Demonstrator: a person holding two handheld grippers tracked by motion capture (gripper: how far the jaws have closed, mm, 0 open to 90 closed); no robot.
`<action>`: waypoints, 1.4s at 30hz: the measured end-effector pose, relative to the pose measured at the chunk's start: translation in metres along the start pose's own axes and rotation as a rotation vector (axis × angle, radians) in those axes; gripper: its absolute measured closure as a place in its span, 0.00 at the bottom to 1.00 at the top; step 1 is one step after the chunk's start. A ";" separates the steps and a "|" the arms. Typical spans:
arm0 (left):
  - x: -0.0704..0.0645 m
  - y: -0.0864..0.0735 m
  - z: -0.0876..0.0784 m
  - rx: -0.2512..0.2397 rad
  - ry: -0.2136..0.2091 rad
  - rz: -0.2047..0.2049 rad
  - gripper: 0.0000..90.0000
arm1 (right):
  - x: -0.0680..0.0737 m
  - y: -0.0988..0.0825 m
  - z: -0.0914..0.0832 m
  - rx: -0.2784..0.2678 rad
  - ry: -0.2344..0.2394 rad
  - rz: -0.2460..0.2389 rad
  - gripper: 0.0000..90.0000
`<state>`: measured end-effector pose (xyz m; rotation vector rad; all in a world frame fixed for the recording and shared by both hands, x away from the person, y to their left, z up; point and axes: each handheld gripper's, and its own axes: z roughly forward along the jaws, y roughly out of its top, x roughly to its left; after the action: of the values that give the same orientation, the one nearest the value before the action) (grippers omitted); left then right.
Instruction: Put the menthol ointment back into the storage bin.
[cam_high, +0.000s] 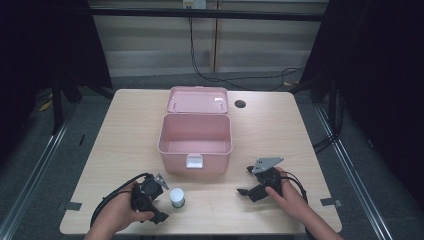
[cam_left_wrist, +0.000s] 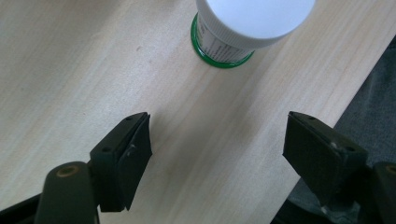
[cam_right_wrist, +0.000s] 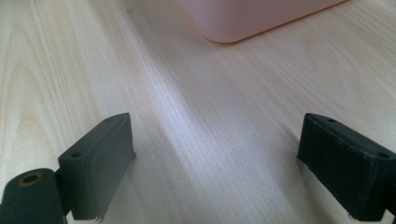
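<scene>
The small white-capped bottle (cam_high: 177, 197) stands upright on the wooden table (cam_high: 125, 130), near its front edge and a little in front of the open pink box (cam_high: 195, 140), well apart from it. In the left gripper view the bottle (cam_left_wrist: 233, 42) shows a broad white screw cap, a printed label and a green base; it looks like a supplement or pill bottle, though the print is too blurred to read. It is likely rigid plastic, light, and smooth enough to slip, so the firmest hold should be across the label wall just under the cap, with the pads square to the round side; a grip on the cap alone might tip it, since its footprint is narrow.

The left gripper (cam_high: 161, 199) sits just beside the bottle, on its left. Its jaws stand spread with bare table between them, and the bottle lies ahead of the pads (cam_left_wrist: 135, 149), untouched.

The right gripper (cam_high: 245, 181) rests lower right of the box, well apart from the bottle, jaws spread wide over bare wood, with a corner of the pink box (cam_right_wrist: 252, 18) ahead of it.

The box lid (cam_high: 198, 99) is thrown back and the inside appears empty.
</scene>
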<state>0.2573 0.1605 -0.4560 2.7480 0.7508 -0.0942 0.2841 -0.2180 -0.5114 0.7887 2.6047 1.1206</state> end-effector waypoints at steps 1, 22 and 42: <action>0.001 0.002 -0.001 0.010 -0.007 0.001 0.26 | 0.000 0.000 0.000 0.000 0.000 0.000 0.11; -0.007 0.048 -0.007 0.111 -0.026 0.039 0.30 | 0.000 0.000 0.000 0.000 0.000 0.000 0.11; -0.006 0.078 -0.002 0.166 -0.030 0.004 0.46 | 0.000 0.000 0.000 0.000 -0.001 0.001 0.11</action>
<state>0.2916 0.0935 -0.4332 2.8974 0.7610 -0.2052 0.2840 -0.2179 -0.5114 0.7908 2.6033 1.1207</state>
